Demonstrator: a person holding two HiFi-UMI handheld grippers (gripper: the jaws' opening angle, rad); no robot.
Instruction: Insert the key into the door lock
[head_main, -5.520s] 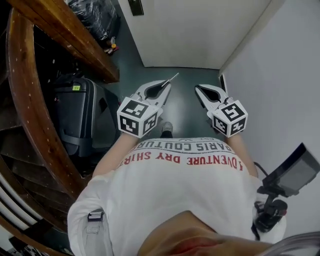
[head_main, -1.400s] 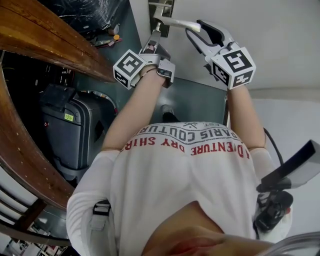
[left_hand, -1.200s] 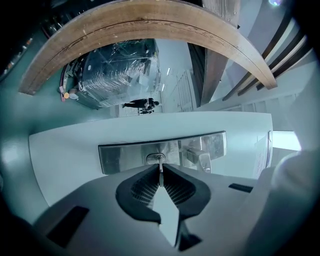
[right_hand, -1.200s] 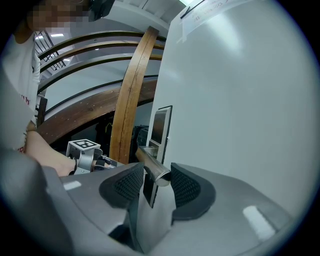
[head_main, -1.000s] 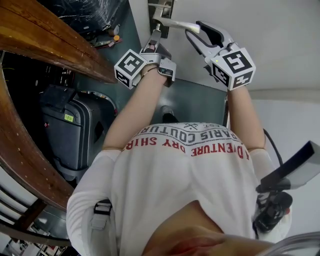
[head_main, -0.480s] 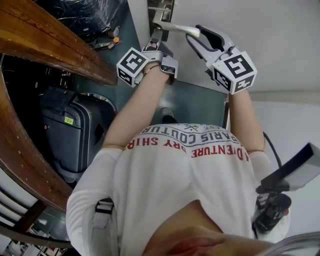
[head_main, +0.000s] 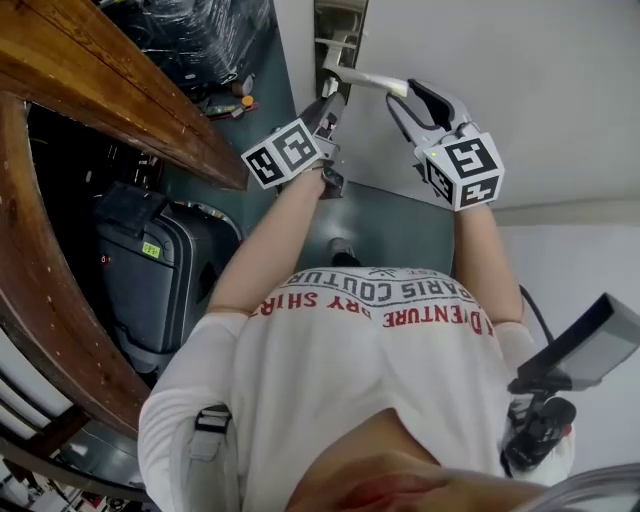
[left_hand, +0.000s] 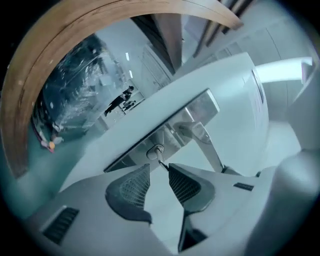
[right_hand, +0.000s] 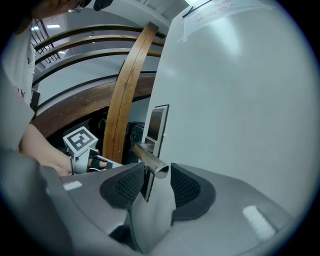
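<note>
Up at the white door (head_main: 520, 80), and both tools are on the hardware. The left gripper (left_hand: 159, 170) is nipped narrow on the key (left_hand: 161, 161), gripping its near end at the jaw tips. The blade runs straight into the keyhole (left_hand: 156, 150) of the steel lock plate (left_hand: 202, 107), just along the plate from where the lever is mounted. Over on the right, the right gripper (right_hand: 157, 172) has its jaws set wide but closed round the free end of the door handle (right_hand: 148, 157), a pad against either side of the bar. Far off to the left, a dark suitcase (head_main: 150, 270) stands under the wooden rail (head_main: 120, 90).
</note>
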